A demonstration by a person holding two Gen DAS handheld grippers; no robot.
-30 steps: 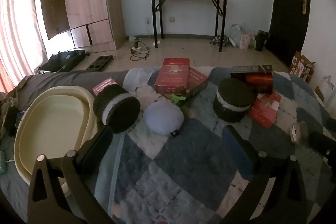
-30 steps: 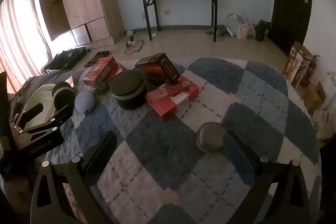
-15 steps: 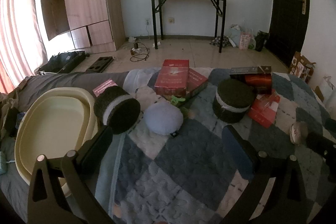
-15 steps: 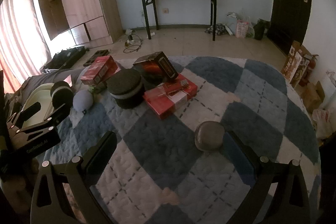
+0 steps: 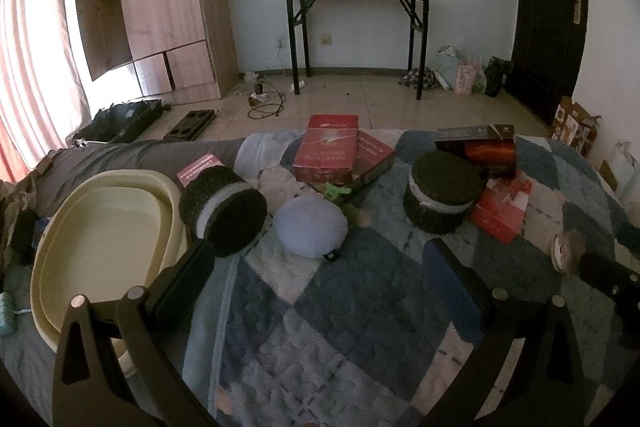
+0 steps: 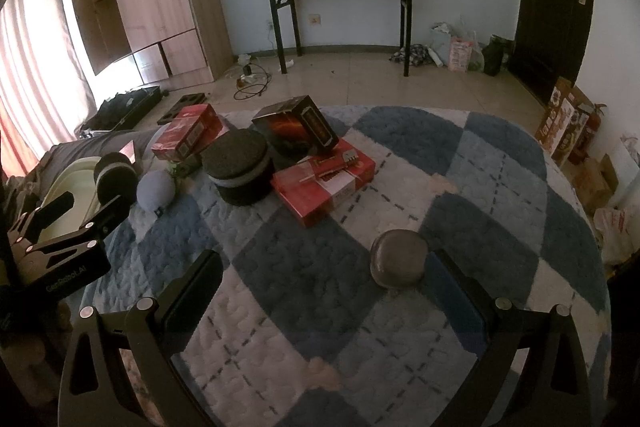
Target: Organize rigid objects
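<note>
Right gripper (image 6: 324,291), jaws spread wide and empty, hangs over the quilt (image 6: 280,259) — the small round tin (image 6: 397,263) sits just inside its right finger.

The left gripper (image 5: 316,279), also wide apart, is well off, nearer the cream tub (image 5: 52,267) and tipped dark cylinder (image 5: 222,213). The tin is roundish with no clear long axis — its contact with the finger pad is unclear.

Both wrist views look forward, low over the checked quilt (image 6: 460,155); left camera sits leftward, sharing the red boxes (image 5: 326,151).
</note>
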